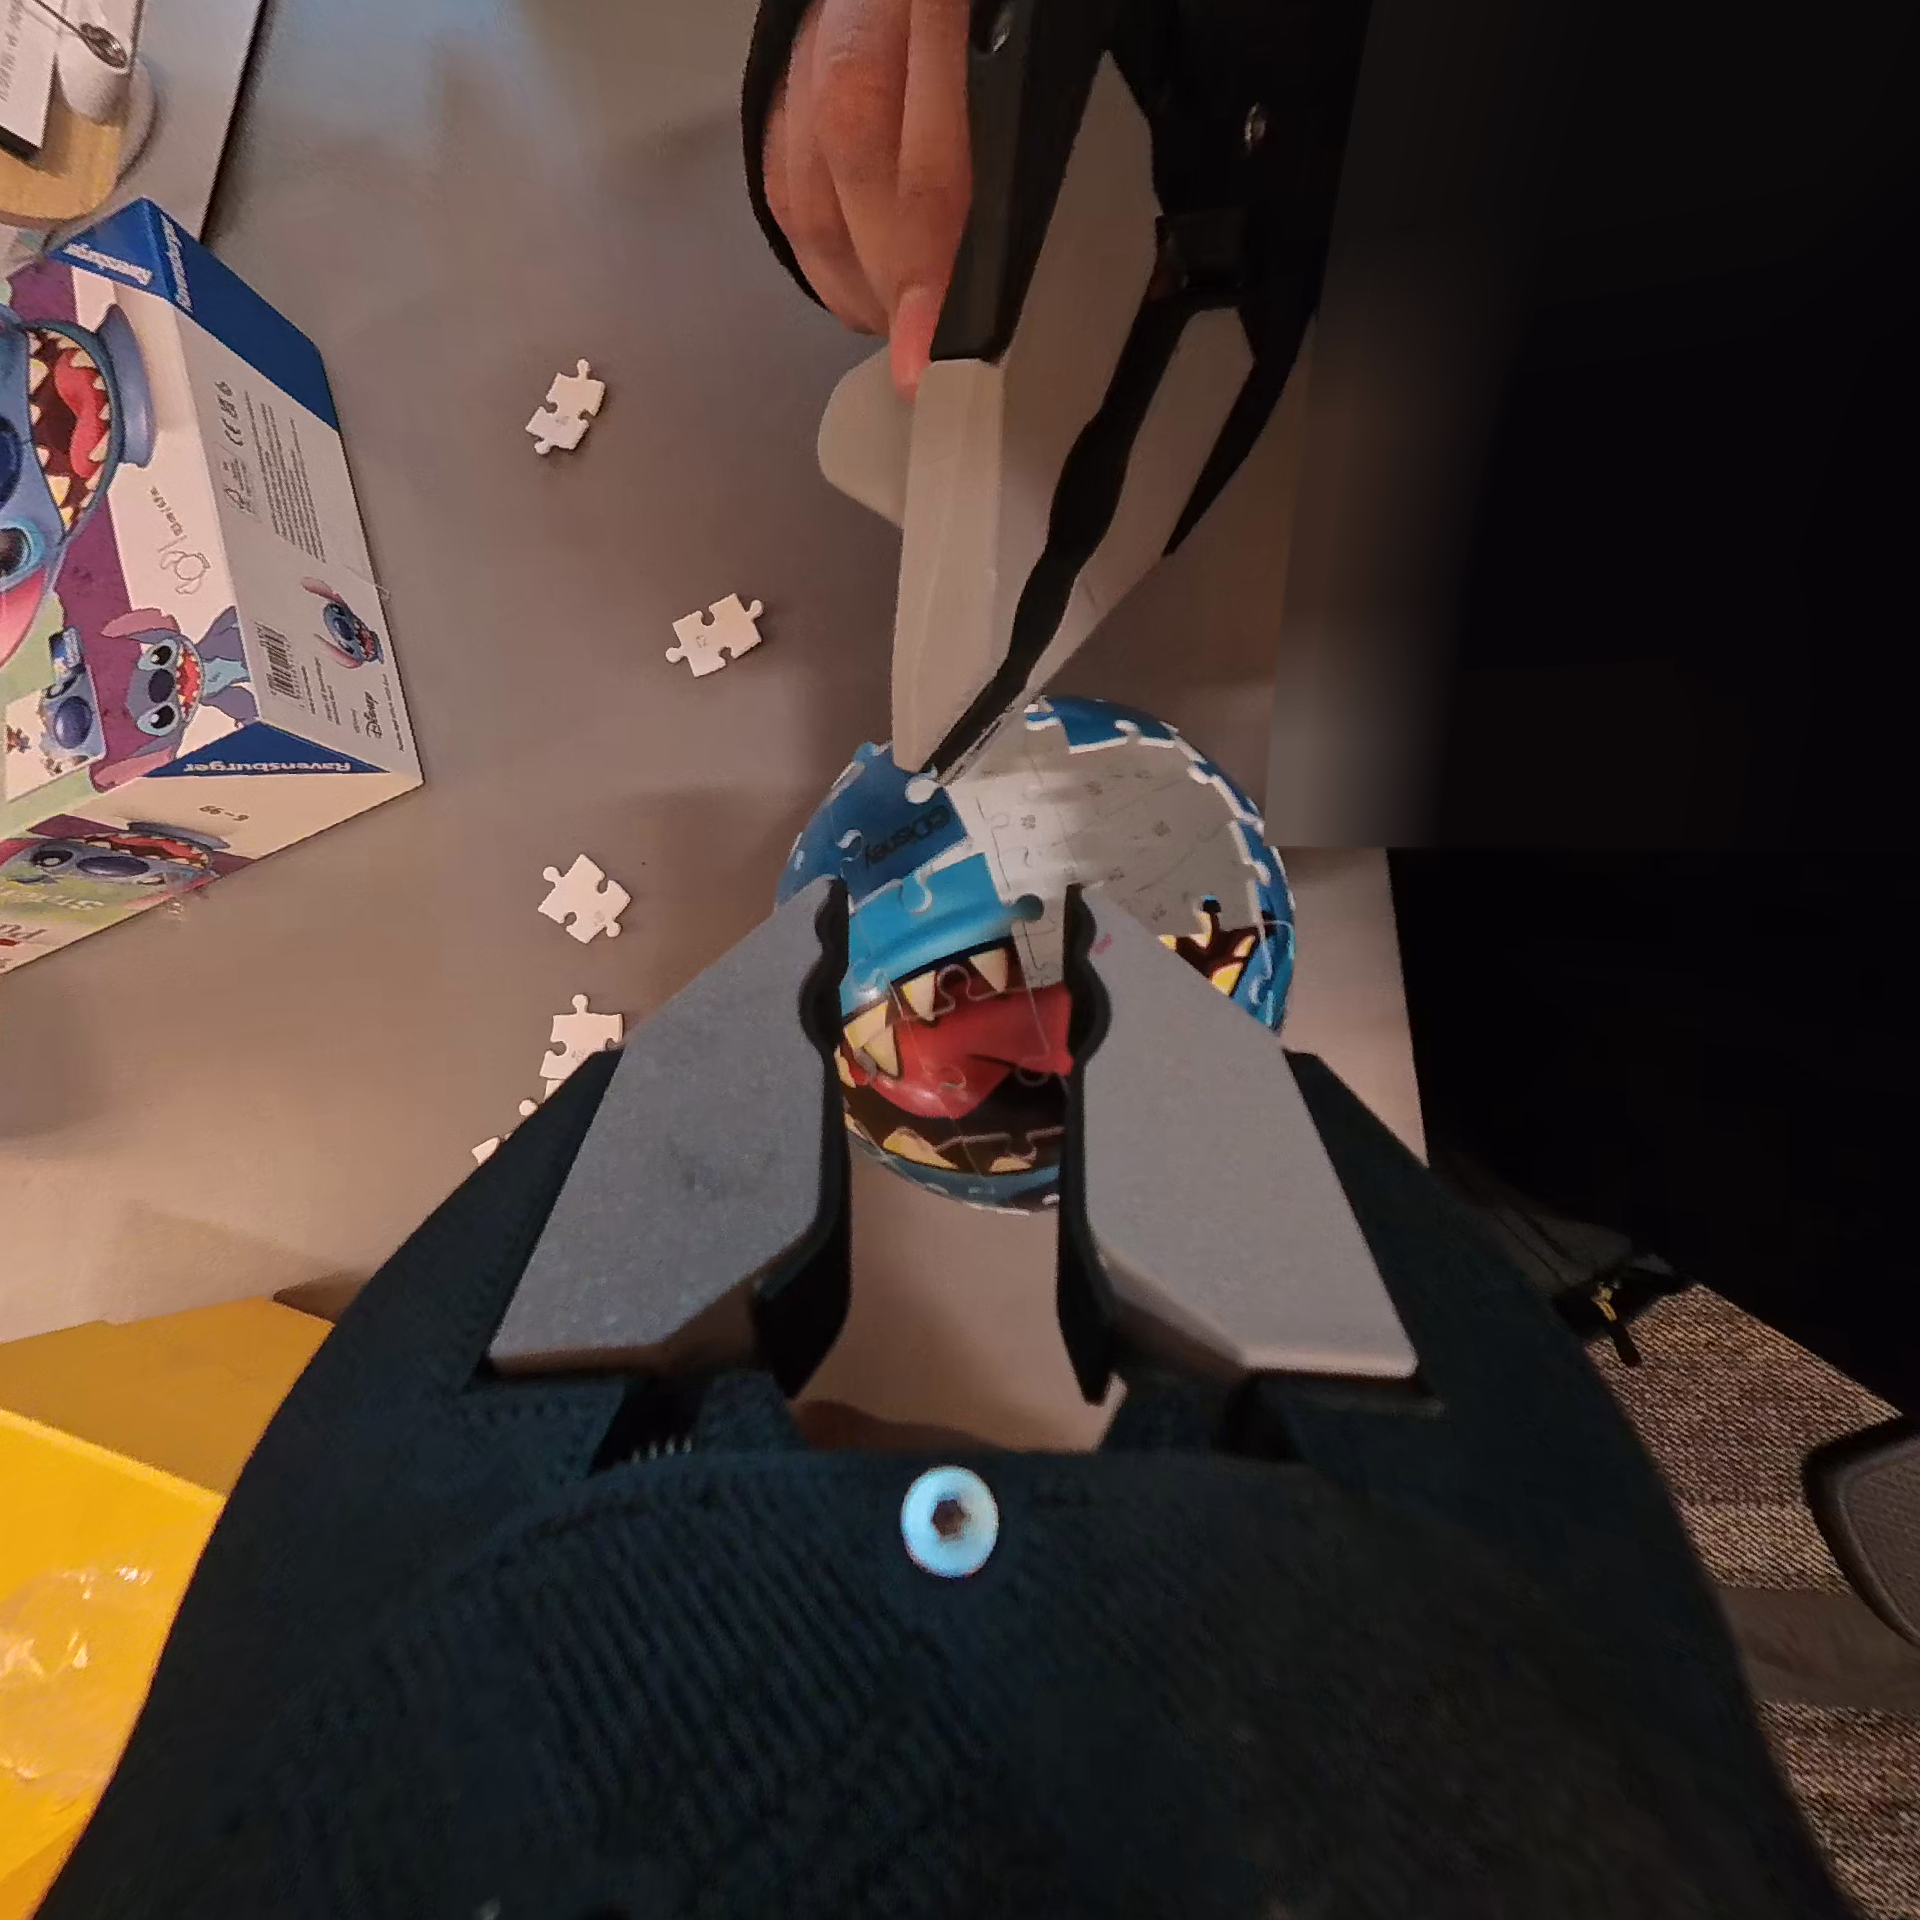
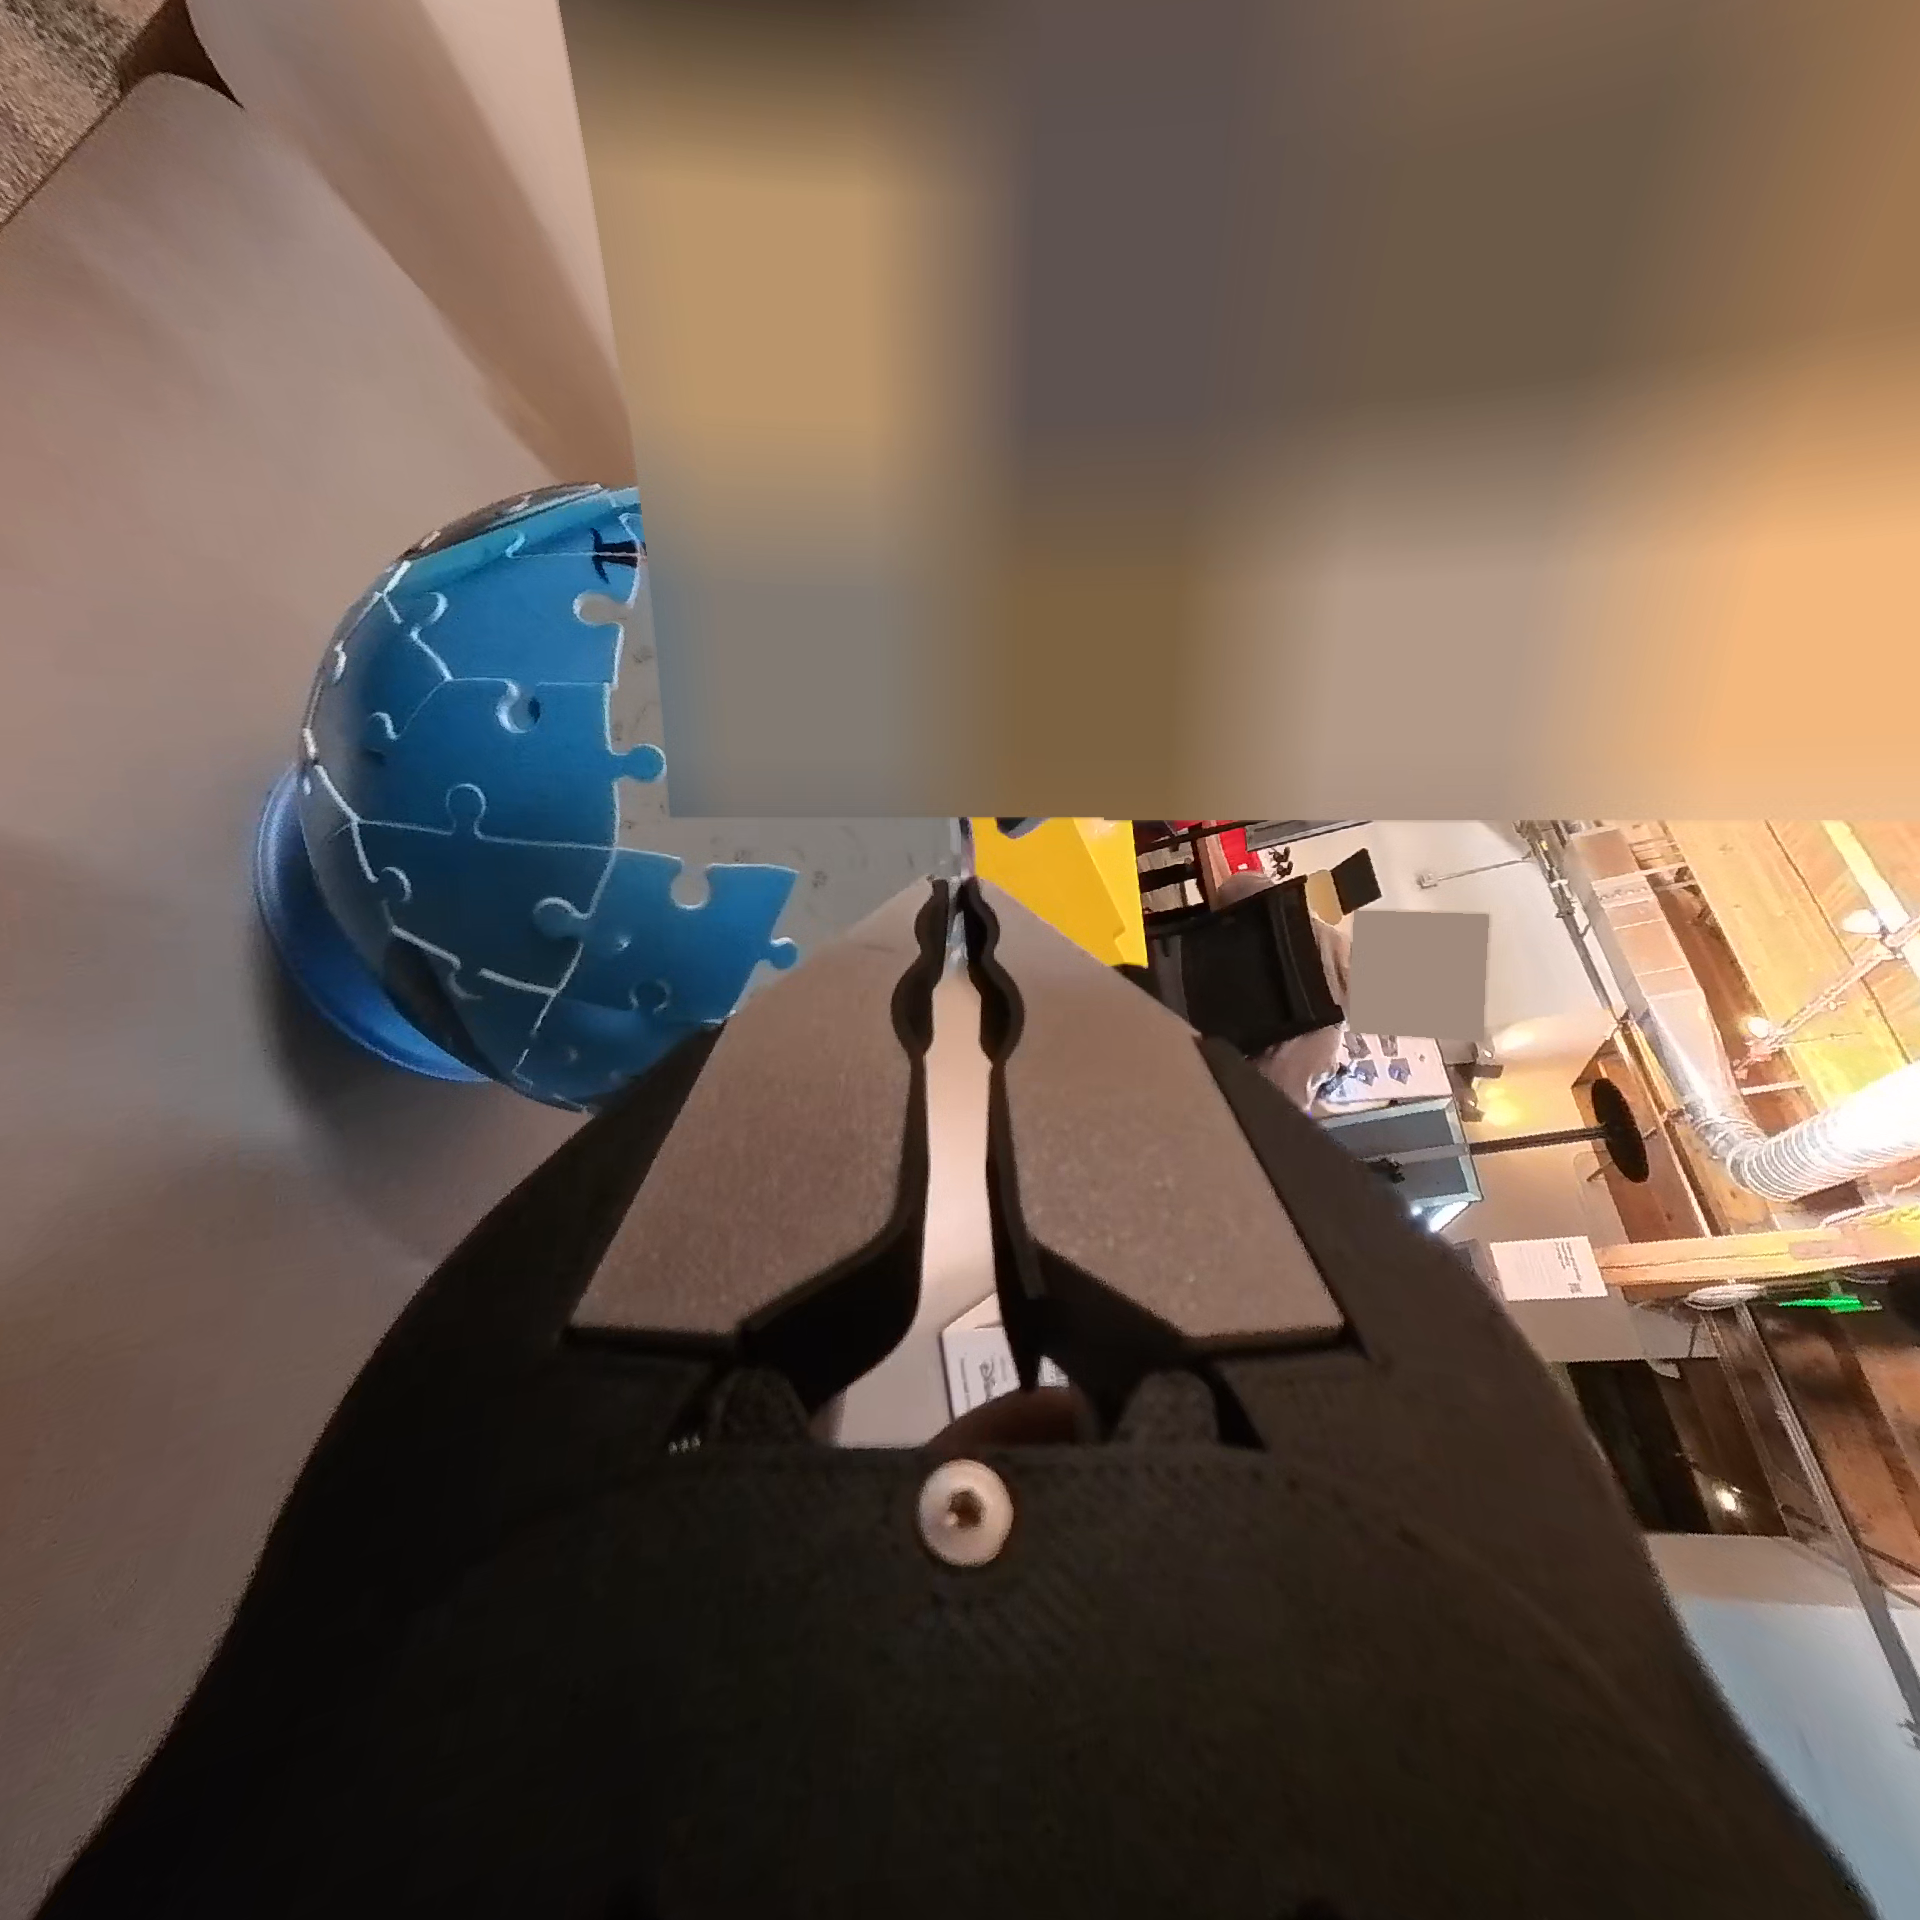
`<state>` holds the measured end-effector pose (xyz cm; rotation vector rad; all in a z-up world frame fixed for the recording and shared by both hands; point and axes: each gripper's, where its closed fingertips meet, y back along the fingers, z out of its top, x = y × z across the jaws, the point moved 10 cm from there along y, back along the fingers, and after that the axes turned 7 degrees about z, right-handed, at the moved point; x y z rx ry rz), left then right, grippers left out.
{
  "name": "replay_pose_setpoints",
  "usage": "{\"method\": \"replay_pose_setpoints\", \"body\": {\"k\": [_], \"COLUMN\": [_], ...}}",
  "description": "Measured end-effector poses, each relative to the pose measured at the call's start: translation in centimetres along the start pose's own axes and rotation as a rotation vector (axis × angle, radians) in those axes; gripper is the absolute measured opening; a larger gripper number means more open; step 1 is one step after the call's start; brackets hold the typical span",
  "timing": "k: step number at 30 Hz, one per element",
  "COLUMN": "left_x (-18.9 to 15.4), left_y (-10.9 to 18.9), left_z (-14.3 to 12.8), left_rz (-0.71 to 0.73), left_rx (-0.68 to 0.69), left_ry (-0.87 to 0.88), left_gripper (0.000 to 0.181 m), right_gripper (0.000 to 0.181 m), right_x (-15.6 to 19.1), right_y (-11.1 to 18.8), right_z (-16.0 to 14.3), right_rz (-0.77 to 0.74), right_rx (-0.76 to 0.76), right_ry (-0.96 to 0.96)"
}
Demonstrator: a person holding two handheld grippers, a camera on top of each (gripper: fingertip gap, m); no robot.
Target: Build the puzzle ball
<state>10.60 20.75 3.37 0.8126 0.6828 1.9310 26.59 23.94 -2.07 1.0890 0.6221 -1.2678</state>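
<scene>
The puzzle ball (image 1: 966,1039) is partly built, blue with a toothed red mouth, and its white inside shows at the open top right. In the right wrist view the ball (image 2: 468,790) sits on a blue ring stand (image 2: 312,935) on the grey table. My left gripper (image 1: 951,914) has its jaws apart, with the tips close against the ball's near face; I cannot tell if they touch. My right gripper (image 1: 951,764) comes down from above to the ball's upper rim. In its own view the right gripper (image 2: 961,904) is shut on a thin puzzle piece seen edge-on.
The puzzle box (image 1: 208,582) lies at the left. Several white face-down pieces (image 1: 715,634) lie between the box and the ball. A yellow bin (image 1: 94,1507) stands at the near left. The table edge and carpet (image 1: 1714,1455) are at the right. A hand (image 1: 862,177) holds the right gripper. The tips of both grippers are at nearly the same place.
</scene>
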Motion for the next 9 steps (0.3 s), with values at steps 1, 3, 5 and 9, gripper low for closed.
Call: {"method": "replay_pose_setpoints", "body": {"k": [1, 3, 5, 9], "left_x": [0.00, -0.04, -0.11, -0.24], "left_y": [-0.01, -0.02, -0.06, -0.01], "left_z": [0.01, 0.06, 0.12, 0.27], "left_rz": [-0.001, -0.004, -0.007, -0.023], "left_rx": [-0.001, -0.003, -0.003, -0.009], "left_ry": [0.000, -0.002, -0.007, -0.011], "left_gripper": [0.039, 0.039, 0.039, 0.039], "right_gripper": [0.000, 0.000, 0.000, 0.000], "right_x": [0.00, 0.05, 0.06, -0.04], "right_y": [0.00, 0.03, 0.03, 0.05], "right_z": [0.00, -0.05, -0.08, -0.15], "right_rz": [0.003, 0.007, 0.007, 0.010], "right_rx": [0.000, -0.002, -0.002, -0.008], "right_ry": [0.002, 0.012, 0.021, 0.025]}}
